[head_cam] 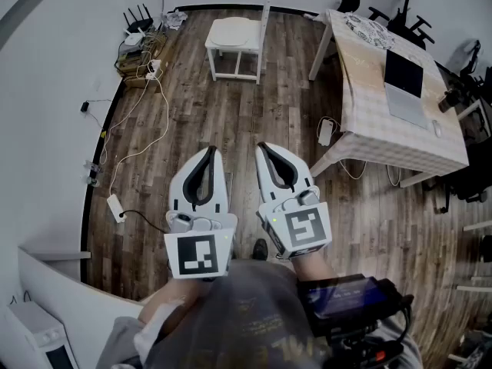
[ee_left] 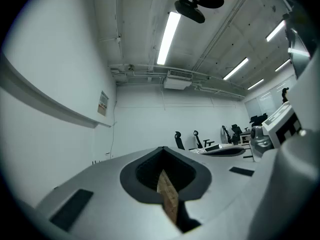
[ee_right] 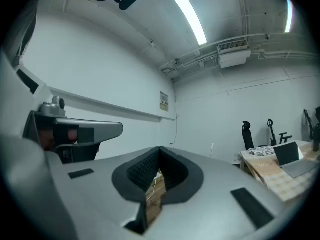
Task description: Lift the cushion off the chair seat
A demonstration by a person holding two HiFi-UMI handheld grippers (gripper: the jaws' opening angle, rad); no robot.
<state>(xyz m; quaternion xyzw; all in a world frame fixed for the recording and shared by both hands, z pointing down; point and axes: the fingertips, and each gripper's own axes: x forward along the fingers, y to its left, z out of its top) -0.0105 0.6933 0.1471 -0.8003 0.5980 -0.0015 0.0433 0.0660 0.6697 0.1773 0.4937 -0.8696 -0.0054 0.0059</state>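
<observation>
The cushion [head_cam: 233,31] looks cream, the chair [head_cam: 265,29] white, the tablecloth [head_cam: 369,91] pale checked, the floor [head_cam: 231,121] brown.

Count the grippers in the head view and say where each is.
2. The left gripper is low, left of centre; the right gripper is beside it, right of centre. Both are shut and empty above the wooden floor. None looks hidden.
</observation>
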